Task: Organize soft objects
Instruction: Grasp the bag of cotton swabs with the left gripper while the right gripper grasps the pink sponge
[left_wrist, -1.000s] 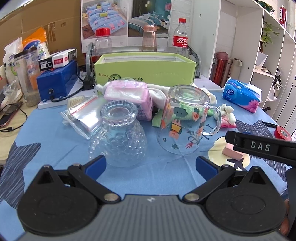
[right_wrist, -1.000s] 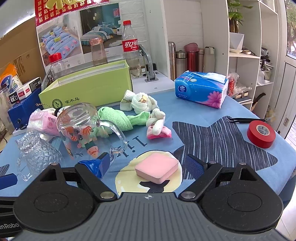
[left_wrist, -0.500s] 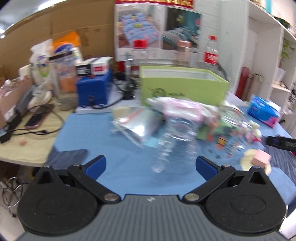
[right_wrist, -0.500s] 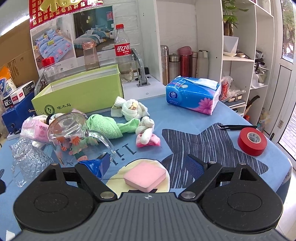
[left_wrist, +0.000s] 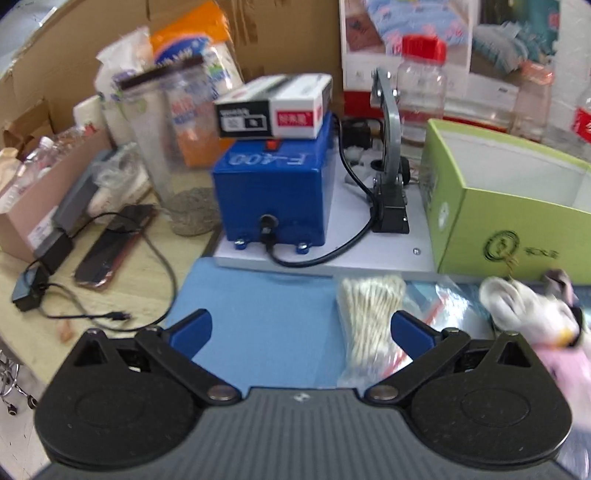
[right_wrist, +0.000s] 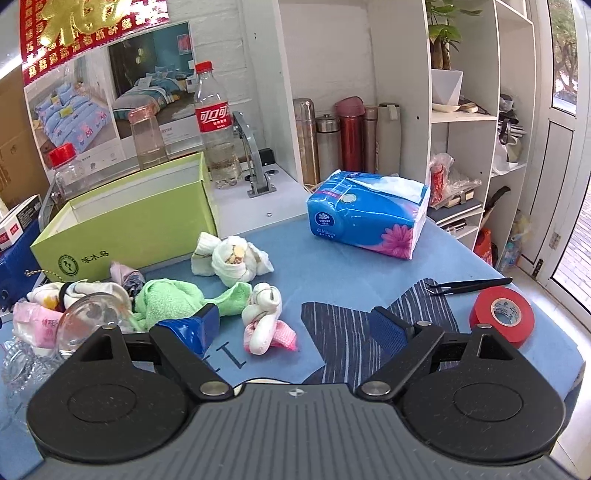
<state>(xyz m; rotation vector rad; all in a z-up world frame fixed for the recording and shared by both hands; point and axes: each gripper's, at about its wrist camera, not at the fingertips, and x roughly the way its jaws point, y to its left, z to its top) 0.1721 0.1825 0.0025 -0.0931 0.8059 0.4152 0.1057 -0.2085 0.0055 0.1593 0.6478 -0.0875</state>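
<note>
Broadly, a desk (right_wrist: 369, 280) covered in a blue cloth fills both views, crowded on its left half and open on its right. A white shelving unit (right_wrist: 461, 122) stands along the far right, just past the desk's edge. An open green box (right_wrist: 125, 221) sits at the back of the desk, its near wall close behind the pile of soft things. A blue tissue pack (right_wrist: 369, 221) lies to the right of it, with bare cloth all around it.

From the right wrist camera, the soft things lie in a loose cluster: a green towel (right_wrist: 173, 299), a white sock bundle (right_wrist: 232, 258) behind it, and a pink and white sock bundle (right_wrist: 266, 325) nearest the camera. The right claw (right_wrist: 291, 325) hovers low with its fingers spread wide and holding nothing; the pink and white bundle lies between them. A red tape roll (right_wrist: 502, 317) sits near the desk's right edge, well apart from the socks.

Only the left wrist camera, which is blurred, shows the desk's left side: a blue machine (left_wrist: 273, 192) on a white base, cables, and a phone (left_wrist: 110, 247) on bare wood beyond the cloth's edge. The left claw (left_wrist: 301, 328) is also spread and empty, over clear blue cloth, with a bag of cotton swabs (left_wrist: 369, 314) just inside its right finger.
</note>
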